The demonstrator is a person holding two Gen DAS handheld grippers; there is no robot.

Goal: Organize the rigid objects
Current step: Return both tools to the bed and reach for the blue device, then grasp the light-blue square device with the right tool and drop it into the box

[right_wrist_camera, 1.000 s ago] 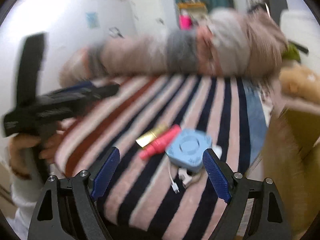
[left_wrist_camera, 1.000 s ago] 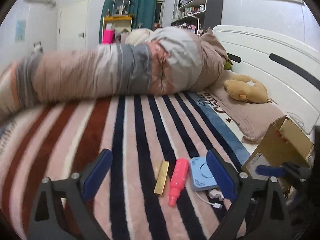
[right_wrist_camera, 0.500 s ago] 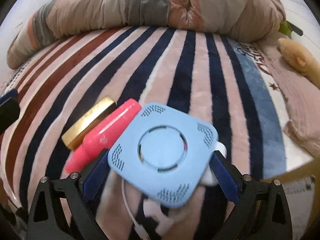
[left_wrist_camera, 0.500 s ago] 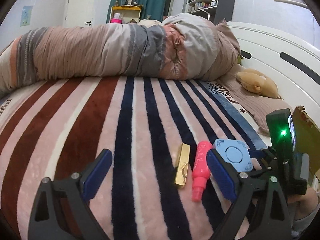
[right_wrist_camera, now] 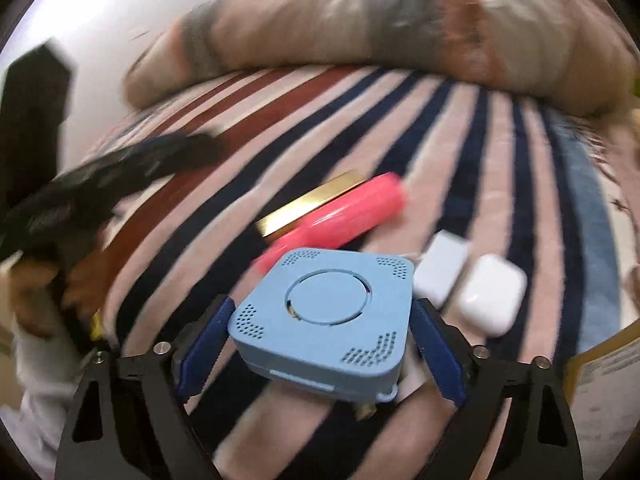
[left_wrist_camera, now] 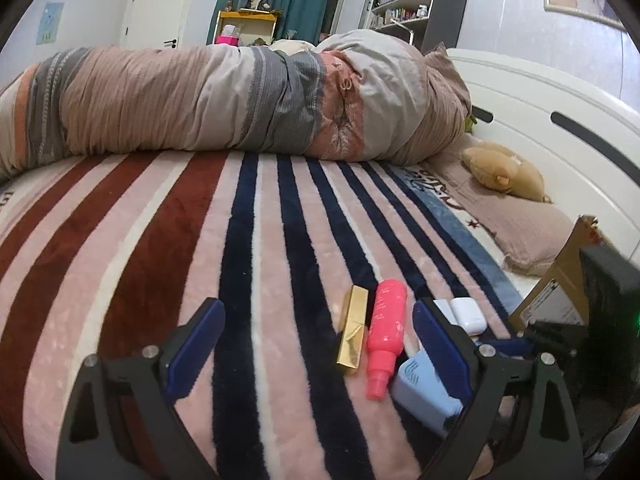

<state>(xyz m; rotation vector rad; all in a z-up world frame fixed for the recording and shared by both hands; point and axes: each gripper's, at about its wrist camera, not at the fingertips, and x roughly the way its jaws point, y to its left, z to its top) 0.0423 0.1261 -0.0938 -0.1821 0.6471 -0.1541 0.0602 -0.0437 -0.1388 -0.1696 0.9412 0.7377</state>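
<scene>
On the striped blanket lie a gold bar-shaped case, a pink spray bottle, a white charger block and a white earbud case. My right gripper is shut on a light blue square device and holds it lifted off the blanket. The device also shows in the left wrist view. My left gripper is open and empty, low over the blanket just left of the gold case.
A cardboard box stands at the right edge of the bed. A rolled duvet lies across the far side. A pillow with a plush toy lies by the white headboard.
My right gripper has closed on the blue device and lifted it, uncovering the white charger and earbud case. My left gripper has shifted slightly closer to the objects.
</scene>
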